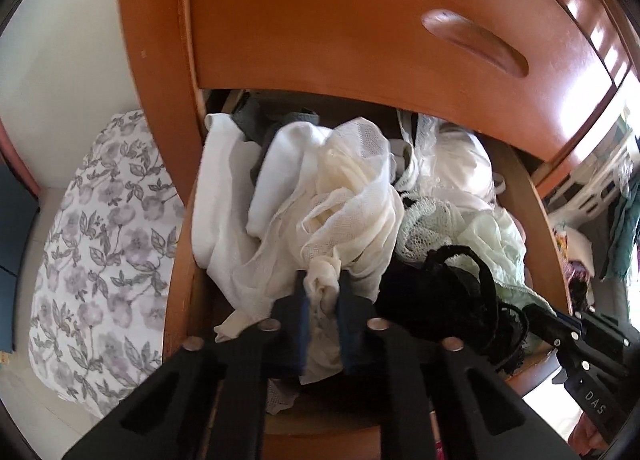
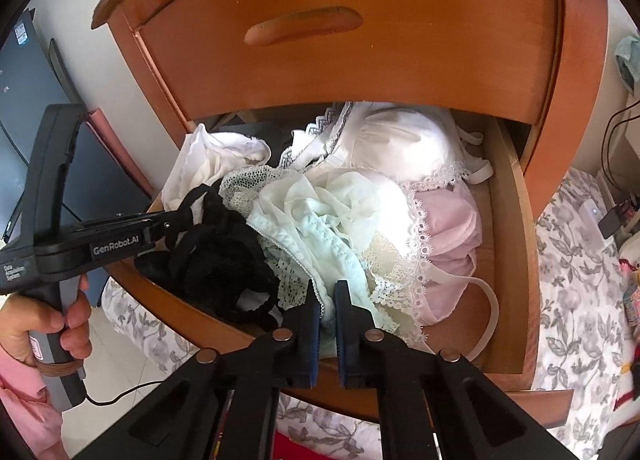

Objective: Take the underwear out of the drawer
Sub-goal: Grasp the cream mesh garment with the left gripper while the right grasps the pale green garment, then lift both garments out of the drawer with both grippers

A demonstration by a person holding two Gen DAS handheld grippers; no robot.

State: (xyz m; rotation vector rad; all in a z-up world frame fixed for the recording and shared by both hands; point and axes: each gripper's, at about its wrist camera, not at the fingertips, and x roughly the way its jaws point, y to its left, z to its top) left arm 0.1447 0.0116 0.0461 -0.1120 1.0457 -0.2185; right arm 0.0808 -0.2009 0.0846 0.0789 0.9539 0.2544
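In the open wooden drawer (image 2: 508, 260), the left gripper (image 1: 323, 292) pinches a cream mesh garment (image 1: 344, 195) and the right gripper (image 2: 327, 300) a mint lace-trimmed underwear (image 2: 320, 236), both light, limp, snag-prone fabrics best held by bunched folds between the fingers.

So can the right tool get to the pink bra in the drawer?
Probably not right now. The right tool is already pinched shut on the pale mint-green lacy underwear. The soft pink bra lies uncovered beside it in the open wooden drawer, so it could after letting go.
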